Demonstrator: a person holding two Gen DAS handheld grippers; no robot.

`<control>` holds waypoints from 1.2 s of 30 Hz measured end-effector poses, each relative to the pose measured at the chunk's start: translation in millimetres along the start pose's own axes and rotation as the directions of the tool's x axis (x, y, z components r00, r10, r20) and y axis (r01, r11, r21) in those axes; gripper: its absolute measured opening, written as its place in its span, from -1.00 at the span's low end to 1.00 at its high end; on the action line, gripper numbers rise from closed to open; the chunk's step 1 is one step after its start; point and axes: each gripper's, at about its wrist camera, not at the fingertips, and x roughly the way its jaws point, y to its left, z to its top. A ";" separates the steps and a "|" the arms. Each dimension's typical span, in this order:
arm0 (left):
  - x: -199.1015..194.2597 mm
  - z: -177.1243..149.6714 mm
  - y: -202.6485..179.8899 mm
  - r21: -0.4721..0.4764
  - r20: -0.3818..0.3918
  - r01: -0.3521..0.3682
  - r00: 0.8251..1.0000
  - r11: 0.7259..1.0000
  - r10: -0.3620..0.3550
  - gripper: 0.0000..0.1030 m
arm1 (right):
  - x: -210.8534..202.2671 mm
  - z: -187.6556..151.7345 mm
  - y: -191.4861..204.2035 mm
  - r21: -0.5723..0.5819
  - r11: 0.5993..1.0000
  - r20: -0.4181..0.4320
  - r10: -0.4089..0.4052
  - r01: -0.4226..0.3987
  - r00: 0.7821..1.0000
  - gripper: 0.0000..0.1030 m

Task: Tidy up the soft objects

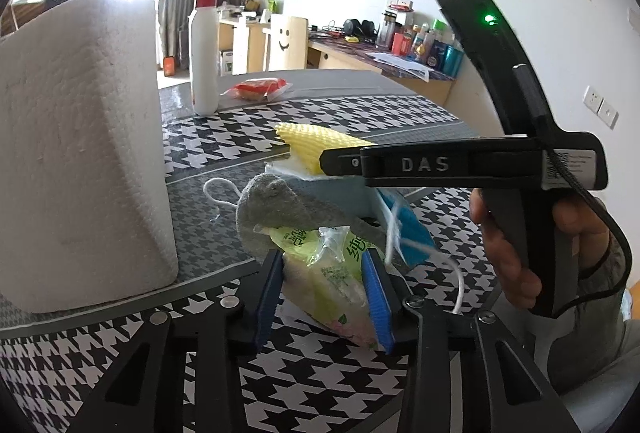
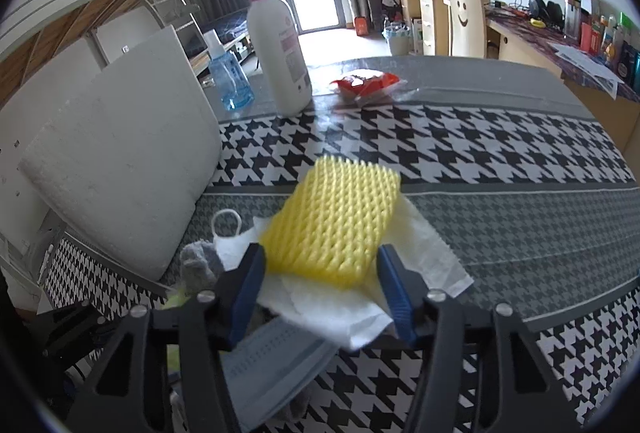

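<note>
A heap of soft things lies on the houndstooth tablecloth [image 1: 360,113]. My left gripper [image 1: 322,293] has its blue pads pressed against both sides of a green tissue pack [image 1: 324,273] at the front of the heap. A grey cloth [image 1: 280,209] and a blue face mask [image 1: 404,229] with a white ear loop lie just behind the pack. My right gripper [image 2: 322,289] points down at a yellow foam net [image 2: 336,221] resting on a white tissue sheet [image 2: 432,253]. Its pads stand close beside the net's edges without squeezing it. The mask [image 2: 272,361] lies under that gripper.
A big white foam block [image 1: 80,153] stands at the left, close to the heap. Behind are a white pump bottle [image 1: 204,57], a small blue bottle [image 2: 230,73] and a red packet [image 1: 258,89]. A person's hand [image 1: 508,245] holds the right gripper's handle.
</note>
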 end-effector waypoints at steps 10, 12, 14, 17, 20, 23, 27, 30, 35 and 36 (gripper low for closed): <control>-4.0 -2.5 -0.3 -0.001 0.004 0.009 1.000 1.000 -0.009 -0.22 | 6.9 -1.5 -1.1 -0.003 1.000 -0.021 0.005 -0.005 1.000 -0.34; -5.8 -3.6 0.1 -0.001 0.005 0.013 1.000 1.000 -0.013 -0.22 | 3.4 -2.7 0.2 -0.014 1.000 -0.014 0.002 -0.002 1.000 -0.38; -6.9 -4.4 -0.3 0.001 0.005 0.015 1.000 1.000 -0.015 -0.23 | -1.1 -4.1 1.5 -0.024 1.000 -0.003 0.003 -0.003 1.000 -0.49; -10.0 -5.1 0.6 0.001 0.007 0.019 1.000 1.000 -0.019 -0.24 | -10.6 -8.4 2.3 -0.035 0.999 0.008 -0.004 0.004 1.000 -0.58; -14.1 -5.1 1.4 0.000 0.017 0.020 1.000 1.000 -0.020 -0.24 | -20.4 -15.0 3.9 -0.049 0.999 0.019 -0.011 0.012 1.000 -0.65; -17.4 -5.9 2.2 -0.002 0.022 0.020 1.000 1.000 -0.020 -0.25 | -31.5 -23.1 4.1 -0.054 0.998 0.031 -0.015 0.017 0.999 -0.66; -22.9 -6.4 3.4 -0.003 0.032 0.018 0.999 1.000 -0.017 -0.25 | -44.7 -32.4 3.3 -0.050 0.998 0.043 -0.021 0.023 0.999 -0.66; -27.7 -8.0 3.7 -0.005 0.039 0.015 0.999 1.000 -0.015 -0.25 | -50.3 -36.8 4.3 -0.055 0.998 0.046 -0.025 0.028 0.999 -0.66; -38.2 -12.6 6.6 -0.012 0.052 0.009 0.999 1.000 -0.008 -0.25 | -53.8 -46.5 4.9 -0.062 0.997 0.032 -0.040 0.042 0.999 -0.66; -38.4 -12.6 7.6 -0.013 0.051 0.008 0.999 1.000 -0.008 -0.25 | -55.4 -48.6 4.0 -0.059 0.997 0.034 -0.043 0.045 0.998 -0.66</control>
